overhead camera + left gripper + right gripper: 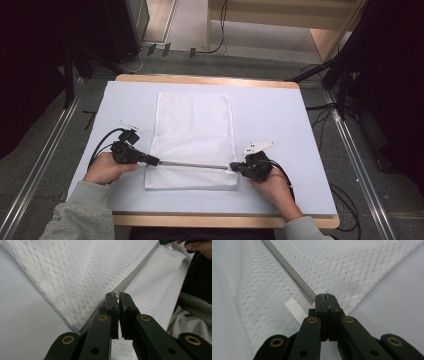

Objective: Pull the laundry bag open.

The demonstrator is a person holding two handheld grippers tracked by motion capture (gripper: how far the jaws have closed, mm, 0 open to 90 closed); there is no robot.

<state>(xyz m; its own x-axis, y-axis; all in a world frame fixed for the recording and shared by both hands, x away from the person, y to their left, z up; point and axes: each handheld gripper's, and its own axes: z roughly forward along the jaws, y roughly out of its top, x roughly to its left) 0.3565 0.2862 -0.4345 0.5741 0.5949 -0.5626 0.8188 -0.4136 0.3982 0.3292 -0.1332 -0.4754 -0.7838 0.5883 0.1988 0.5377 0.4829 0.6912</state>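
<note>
A white mesh laundry bag [192, 137] lies flat in the middle of the pale blue table top [280, 125], its grey zipper [192, 164] running across near the person's edge; the left gripper [156, 161] is at the zipper's left end, jaws pinched on a small coppery slider pull [116, 296]; the right gripper [234, 167] sits at the other end, jaws pressed together on the bag's edge beside a white ribbed tab [295, 310]. I'd judge this the zipping step, one hand anchoring, the other ready to draw; the next move calls for a steady pull along the zipper line, keeping the mesh taut so it doesn't bunch.
</note>
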